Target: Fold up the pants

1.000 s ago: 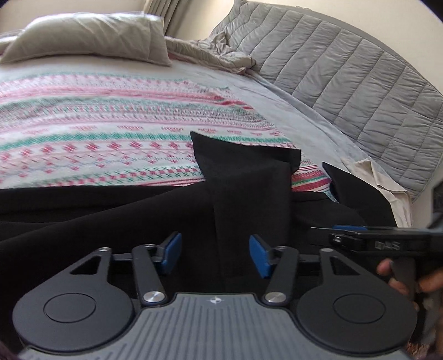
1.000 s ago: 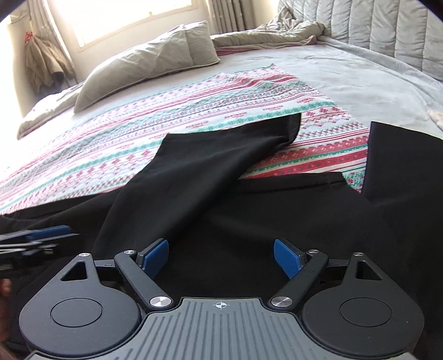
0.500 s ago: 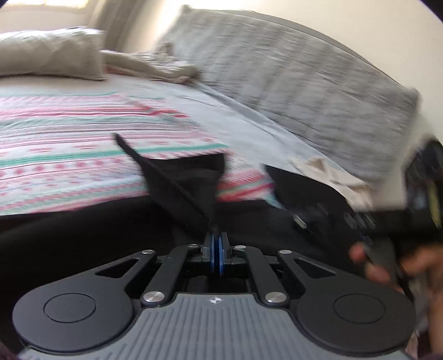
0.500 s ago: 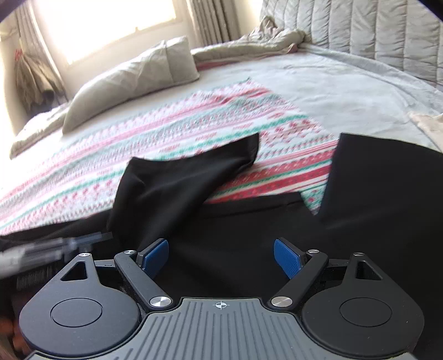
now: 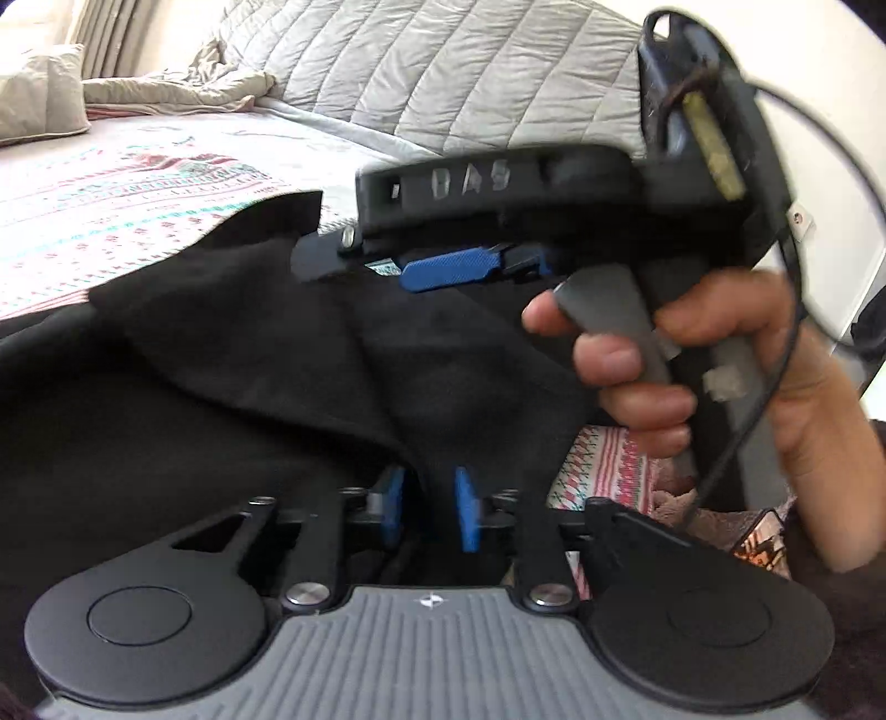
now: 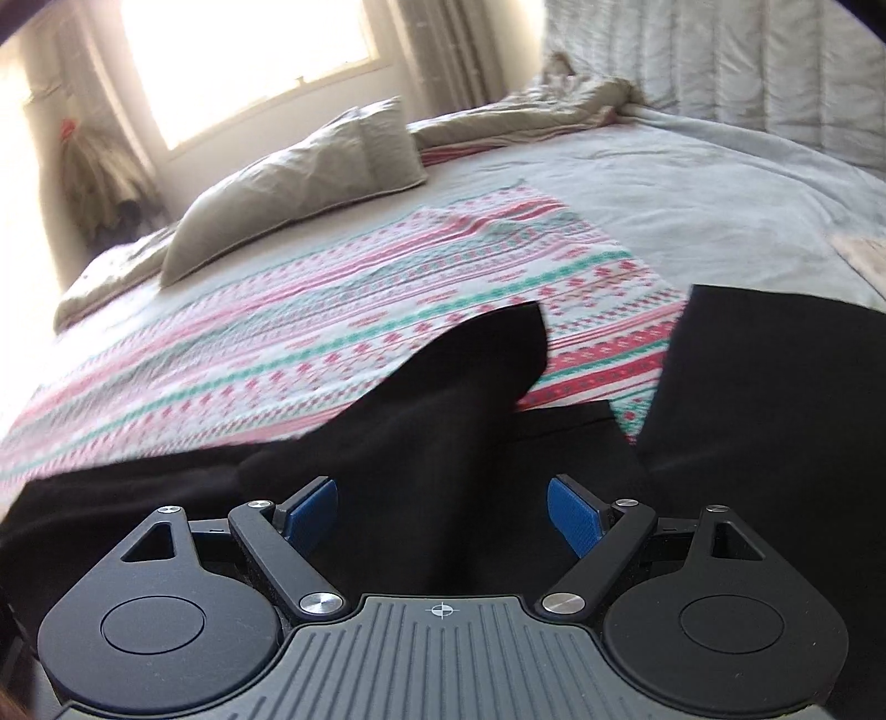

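Black pants (image 5: 232, 354) lie bunched on a striped patterned sheet (image 5: 111, 183) on the bed. My left gripper (image 5: 429, 512) is shut on a raised fold of the pants, with cloth pinched between its blue pads. My right gripper (image 6: 443, 512) is open over the black cloth (image 6: 443, 432), with a fold lying between its spread fingers. In the left wrist view the right gripper (image 5: 470, 266) hangs close above the pants, held by a hand (image 5: 692, 360). A separate black flap (image 6: 775, 387) lies at the right.
A grey pillow (image 6: 299, 183) and a crumpled beige blanket (image 6: 526, 111) lie at the far side of the bed. A quilted grey headboard (image 5: 443, 72) runs along the right. A bright window (image 6: 243, 50) is behind the bed.
My left gripper closed on a fold of the pants and pulled it up and right. The right gripper has come close over the left one and stays open.
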A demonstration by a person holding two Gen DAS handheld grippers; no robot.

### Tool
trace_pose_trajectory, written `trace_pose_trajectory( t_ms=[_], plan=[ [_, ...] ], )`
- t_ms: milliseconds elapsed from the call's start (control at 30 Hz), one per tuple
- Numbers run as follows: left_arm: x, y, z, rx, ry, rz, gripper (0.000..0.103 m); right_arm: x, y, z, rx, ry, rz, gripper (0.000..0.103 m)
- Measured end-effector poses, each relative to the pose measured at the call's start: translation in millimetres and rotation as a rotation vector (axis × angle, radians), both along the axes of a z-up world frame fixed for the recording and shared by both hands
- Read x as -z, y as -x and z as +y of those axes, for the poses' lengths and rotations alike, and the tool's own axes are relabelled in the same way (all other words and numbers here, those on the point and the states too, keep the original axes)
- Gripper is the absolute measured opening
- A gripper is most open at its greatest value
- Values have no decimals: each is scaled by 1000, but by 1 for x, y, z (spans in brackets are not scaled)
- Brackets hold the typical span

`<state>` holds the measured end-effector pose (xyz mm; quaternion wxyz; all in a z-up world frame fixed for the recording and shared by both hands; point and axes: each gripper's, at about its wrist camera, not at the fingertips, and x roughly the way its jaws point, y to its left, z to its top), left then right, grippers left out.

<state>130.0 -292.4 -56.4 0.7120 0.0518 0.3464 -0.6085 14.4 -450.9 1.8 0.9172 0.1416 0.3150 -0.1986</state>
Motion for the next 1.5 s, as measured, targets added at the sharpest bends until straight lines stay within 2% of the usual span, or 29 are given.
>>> trace_pose_trajectory(
  t_ms=[67,267,367,467,500,567,600,633,700,833,1000,1100,1233,1333,1500],
  plan=[
    [-8,4,13,-3,-12,-49,38,1,-4,10,-44,25,11,84],
    [-18,8,52,-37,-109,-220,50,17,-29,45,-158,112,92,80],
    [-17,8,71,-55,-152,-264,53,28,-48,61,-173,170,134,74],
    [-18,2,88,-75,-182,-272,56,40,-64,71,-175,210,159,64],
    [-17,2,94,-84,-186,-272,57,44,-68,73,-168,233,162,59],
    [-16,1,104,-103,-188,-275,58,45,-72,74,-149,275,146,41],
    [-15,2,109,-112,-185,-274,58,43,-73,72,-123,279,144,22],
    [-15,1,112,-119,-182,-271,58,40,-72,68,-82,281,145,10],
    [-14,2,116,-130,-175,-265,58,28,-62,56,-4,257,108,6],
    [-13,7,125,-133,-163,-285,58,3,-23,24,139,143,-7,5],
    [-6,23,137,-146,-176,-346,57,-2,38,-12,256,-14,-95,5],
    [-3,25,146,-152,-184,-373,53,4,65,-32,326,-103,-119,5],
    [-1,28,153,-179,-181,-412,24,11,88,-48,368,-229,-152,5],
    [-2,30,156,-209,-175,-446,8,10,91,-47,373,-249,-161,5],
    [-11,34,165,-210,-152,-493,6,2,91,-36,351,-213,-128,5]
  ],
)
